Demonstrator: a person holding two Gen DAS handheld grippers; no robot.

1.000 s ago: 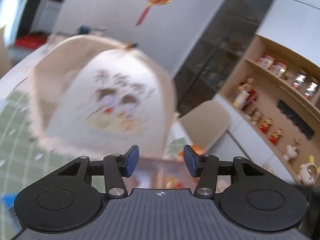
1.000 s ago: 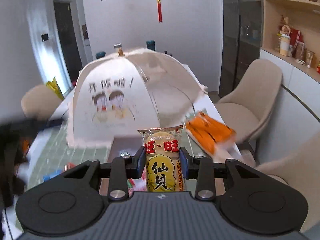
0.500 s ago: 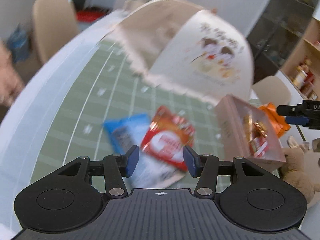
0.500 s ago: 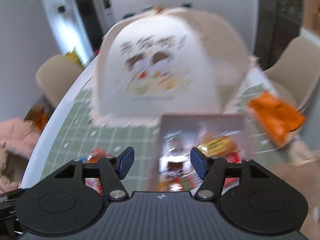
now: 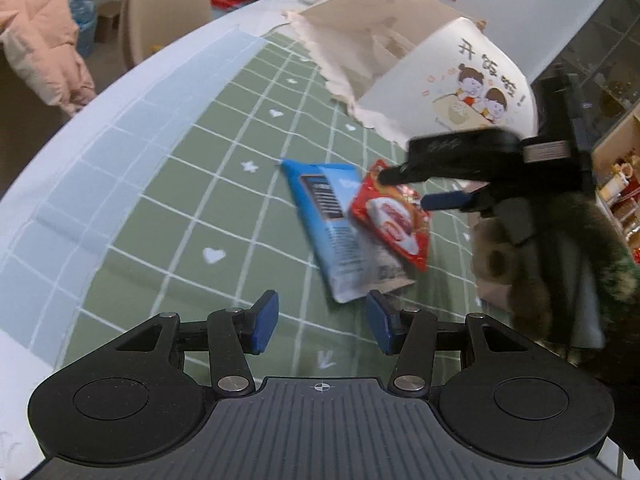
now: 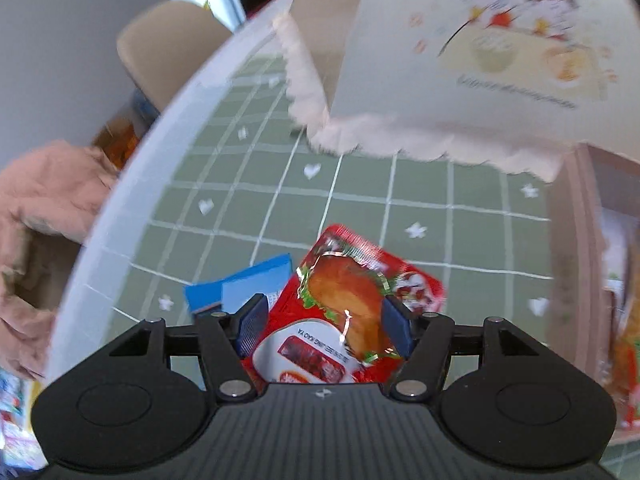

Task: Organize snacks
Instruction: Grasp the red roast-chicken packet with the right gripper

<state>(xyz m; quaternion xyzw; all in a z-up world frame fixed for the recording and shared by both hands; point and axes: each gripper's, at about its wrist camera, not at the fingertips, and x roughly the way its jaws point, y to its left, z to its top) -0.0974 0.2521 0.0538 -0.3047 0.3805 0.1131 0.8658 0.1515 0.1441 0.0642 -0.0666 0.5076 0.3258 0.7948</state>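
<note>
While my right tool (image 6: 322, 320) straddles the red packet (image 6: 340, 312) unclenched, packet's long axis running along its fingers, my left tool (image 5: 322, 322) hangs released, farther, nearer the blue packet (image 5: 332, 232)

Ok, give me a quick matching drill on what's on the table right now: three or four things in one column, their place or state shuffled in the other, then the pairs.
Things:
1. red snack packet
2. blue snack packet
3. food cover
4. left hand-held gripper

Place or state:
A. lies on the green mat, partly under another packet
B. open, nothing between its fingers
C. stands at the far side of the mat, cartoon children printed on it
D. between the open fingers of the right hand-held gripper

Pairs: 1-D, 2-A, 3-C, 4-B
</note>
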